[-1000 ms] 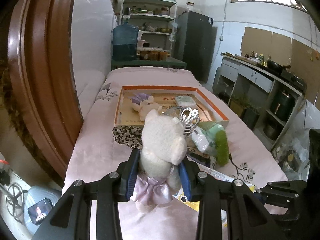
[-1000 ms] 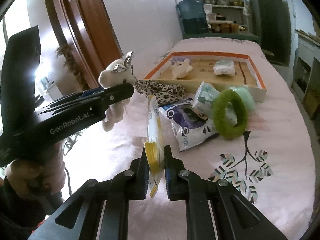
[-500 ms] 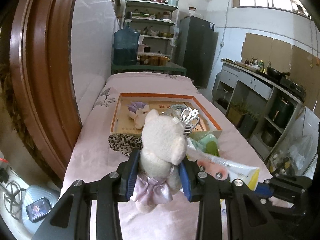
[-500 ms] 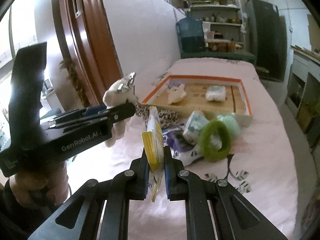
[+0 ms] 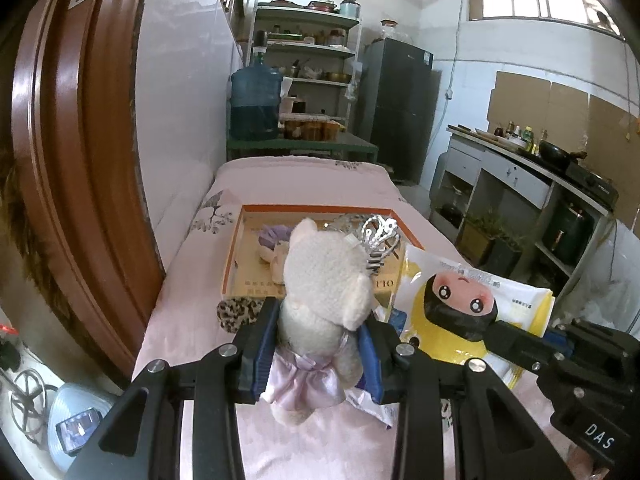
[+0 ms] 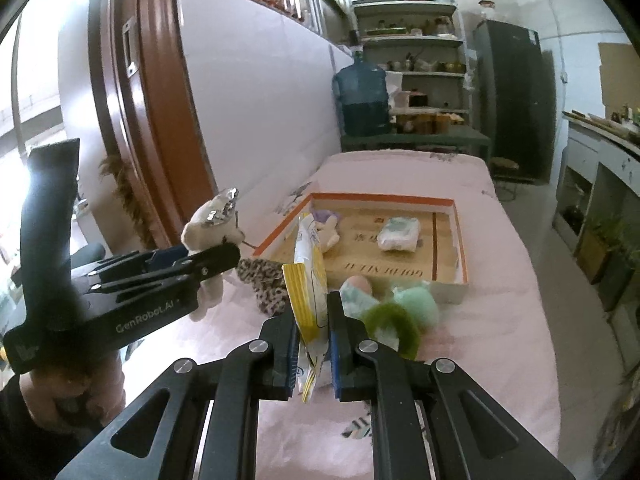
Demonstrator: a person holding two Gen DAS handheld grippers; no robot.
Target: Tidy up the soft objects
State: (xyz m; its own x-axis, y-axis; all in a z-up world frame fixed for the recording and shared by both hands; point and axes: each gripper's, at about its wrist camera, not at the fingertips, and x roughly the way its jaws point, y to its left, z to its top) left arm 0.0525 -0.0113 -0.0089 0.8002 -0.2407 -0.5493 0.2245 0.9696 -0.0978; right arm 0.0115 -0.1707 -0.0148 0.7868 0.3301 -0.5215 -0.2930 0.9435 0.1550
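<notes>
Left wrist view: the left gripper (image 5: 316,354) clamps a white plush bear (image 5: 324,300) by its body, its blue pads pressed into the fur on both sides. The bear wears a pale lilac skirt and a silver crown, and hangs lifted above the pink tablecloth (image 5: 188,320). Beyond it sits an orange-rimmed cardboard box (image 5: 234,256) holding a small purple-and-white plush (image 5: 274,240). A leopard-print fabric piece (image 5: 240,312) lies on the cloth just in front of the box. At the right, the right gripper (image 5: 496,332) holds up a flat yellow packet (image 5: 472,300) printed with a cartoon face.

Right wrist view: the right gripper (image 6: 314,344) is closed tight on the bottom edge of the yellow packet (image 6: 308,276), seen edge-on and raised off the table. Inside the box (image 6: 460,240) lie the small plush (image 6: 326,228) and a white wrapped pack (image 6: 400,234). Still on the cloth, just outside the box, are the leopard-print piece (image 6: 266,284), a green fuzzy ring (image 6: 394,328), a mint-green soft item (image 6: 416,300) and another wrapped pack (image 6: 356,292).

Progress looks partial: two things are boxed, two are in the air, and about four wait on the table.
</notes>
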